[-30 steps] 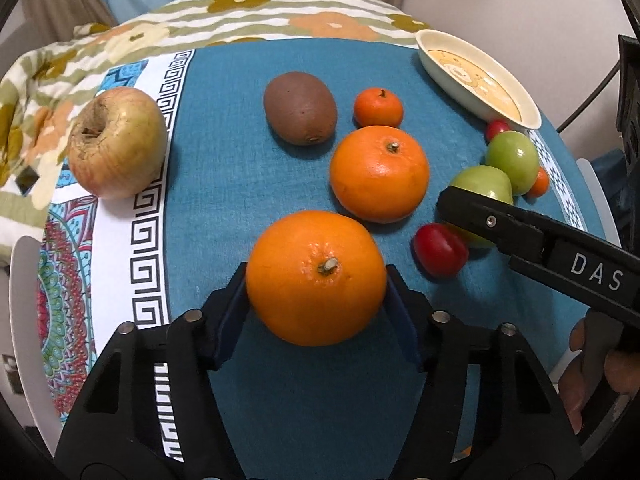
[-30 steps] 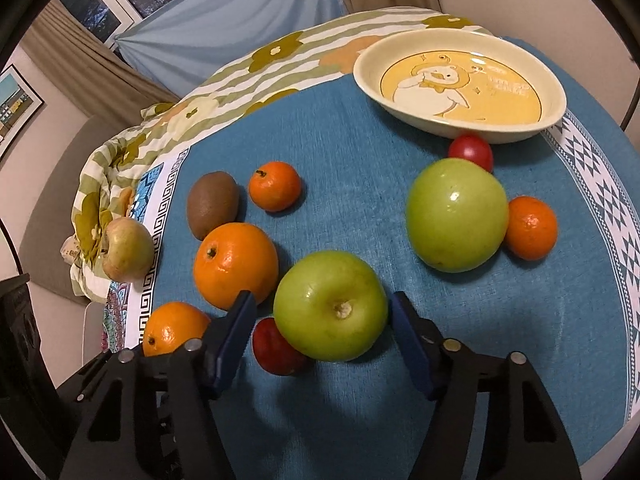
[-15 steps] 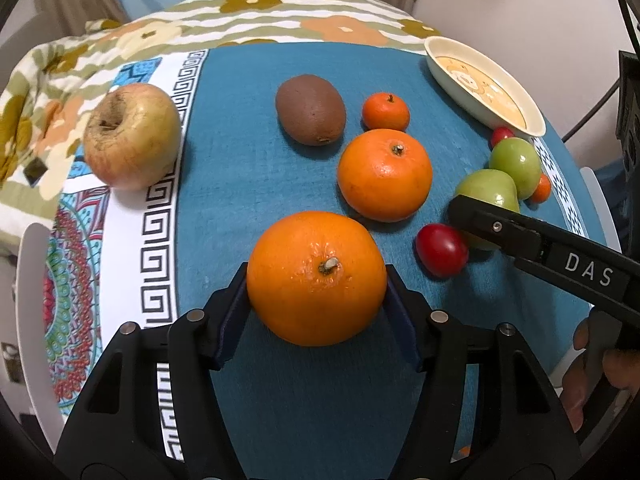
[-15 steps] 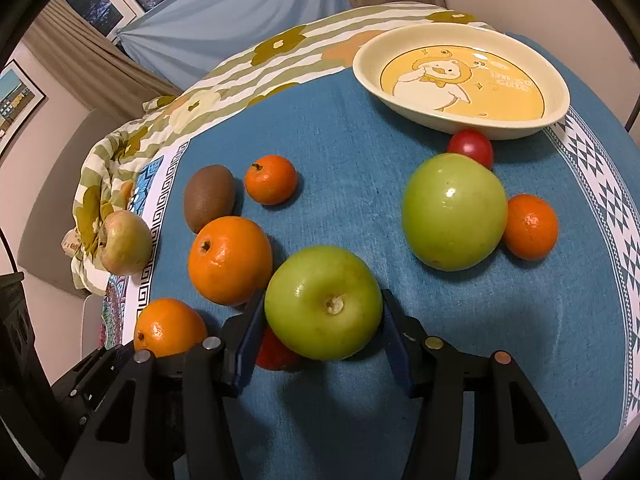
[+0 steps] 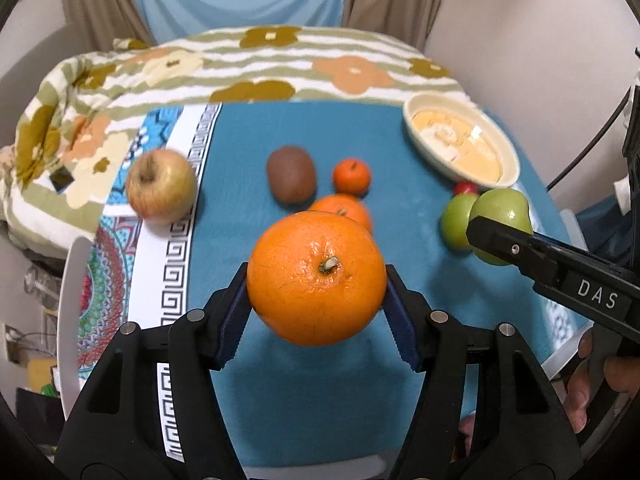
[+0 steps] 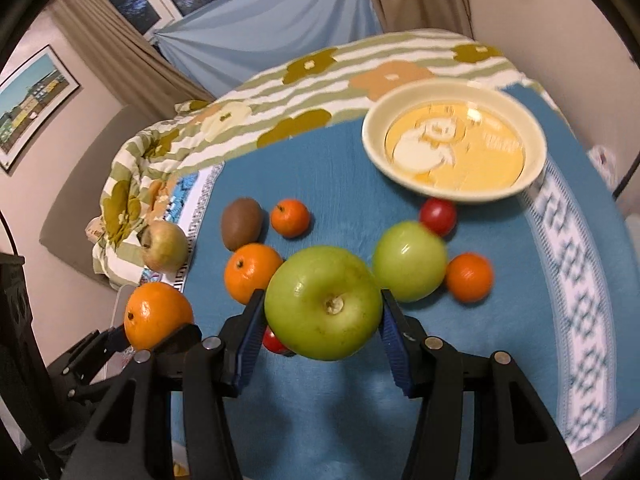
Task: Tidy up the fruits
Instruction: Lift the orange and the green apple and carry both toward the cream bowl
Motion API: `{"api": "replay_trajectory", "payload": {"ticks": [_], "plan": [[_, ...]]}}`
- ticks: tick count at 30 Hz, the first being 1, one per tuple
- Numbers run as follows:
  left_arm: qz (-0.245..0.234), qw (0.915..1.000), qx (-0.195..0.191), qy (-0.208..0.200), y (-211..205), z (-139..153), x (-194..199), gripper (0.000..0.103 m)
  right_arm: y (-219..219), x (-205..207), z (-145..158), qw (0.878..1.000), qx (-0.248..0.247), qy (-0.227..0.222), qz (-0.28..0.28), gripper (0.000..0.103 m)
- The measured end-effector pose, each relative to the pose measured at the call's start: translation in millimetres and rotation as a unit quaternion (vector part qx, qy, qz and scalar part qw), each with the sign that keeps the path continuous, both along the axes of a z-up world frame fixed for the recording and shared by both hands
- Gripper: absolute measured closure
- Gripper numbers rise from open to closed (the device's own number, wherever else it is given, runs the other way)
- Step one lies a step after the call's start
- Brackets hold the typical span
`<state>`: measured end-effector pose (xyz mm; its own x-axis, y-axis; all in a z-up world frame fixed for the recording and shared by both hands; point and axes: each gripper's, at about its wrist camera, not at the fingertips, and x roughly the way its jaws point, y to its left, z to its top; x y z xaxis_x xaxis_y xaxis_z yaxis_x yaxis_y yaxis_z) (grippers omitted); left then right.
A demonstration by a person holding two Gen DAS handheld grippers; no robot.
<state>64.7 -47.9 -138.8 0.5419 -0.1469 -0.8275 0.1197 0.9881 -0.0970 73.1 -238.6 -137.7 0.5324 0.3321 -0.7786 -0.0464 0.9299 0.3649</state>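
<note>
My left gripper [image 5: 315,294] is shut on a large orange [image 5: 312,256] and holds it in the air above the blue tablecloth [image 5: 248,140]. In the right wrist view that orange [image 6: 156,316] shows at the lower left. My right gripper [image 6: 322,312] is shut on a green apple [image 6: 320,296], stem facing the camera, also raised off the cloth. The cream bowl [image 6: 460,197] with a yellow picture inside stands at the far right, with nothing in it.
On the cloth lie a second green apple [image 6: 408,266], an orange [image 6: 250,270], two mandarins [image 6: 290,218] [image 6: 468,276], a kiwi [image 6: 242,222], two small red fruits [image 6: 438,216] [image 6: 274,342] and a yellowish apple [image 6: 164,246]. A floral blanket [image 6: 280,92] covers the far edge.
The right gripper's jaws closed onto the green apple. Both grippers then rose, lifting the orange and the green apple off the cloth; the small red fruit stayed below.
</note>
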Motion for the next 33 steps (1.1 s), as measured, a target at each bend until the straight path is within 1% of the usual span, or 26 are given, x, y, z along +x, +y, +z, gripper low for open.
{"api": "replay_trajectory", "payload": {"ticks": [5, 8, 11, 15, 19, 23, 28, 33], "plan": [[0.0, 0.9996, -0.002, -0.029, -27.6, 30.5, 4.0, 0.037, -34.3, 0.2, 26.7, 1.0, -0.015, -0.022, 0.012, 0.053], [-0.008, 0.9988, -0.005, -0.048, -46.0, 46.0, 10.3, 0.037, -53.9, 5.6, 35.4, 0.999, -0.024, -0.025, 0.015, 0.053], [-0.022, 0.9979, -0.009, -0.06, -61.0, 56.0, 20.7, 0.037, -73.2, 14.6, 40.8, 0.999, -0.034, -0.029, 0.015, 0.053], [-0.047, 0.9968, -0.013, -0.064, -87.4, 61.2, 48.7, 0.037, -95.0, 32.8, 45.3, 0.999, -0.041, -0.027, 0.008, 0.053], [-0.077, 0.9951, -0.016, -0.06, -112.3, 57.0, 84.2, 0.037, -110.6, 52.2, 47.0, 0.998, -0.049, -0.031, -0.003, 0.053], [-0.109, 0.9927, -0.015, -0.048, -137.4, 45.2, 125.7, 0.037, -124.5, 75.3, 46.2, 0.998, -0.053, -0.03, -0.021, 0.053], [-0.143, 0.9891, -0.013, -0.031, -164.8, 27.8, 173.9, 0.037, -138.2, 104.5, 39.0, 0.997, -0.054, -0.019, -0.05, 0.053], [-0.176, 0.9843, 0.0, -0.015, -188.8, 3.8, 215.3, 0.037, -153.0, 128.2, 28.7, 0.996, -0.052, -0.004, -0.079, 0.053]]}}
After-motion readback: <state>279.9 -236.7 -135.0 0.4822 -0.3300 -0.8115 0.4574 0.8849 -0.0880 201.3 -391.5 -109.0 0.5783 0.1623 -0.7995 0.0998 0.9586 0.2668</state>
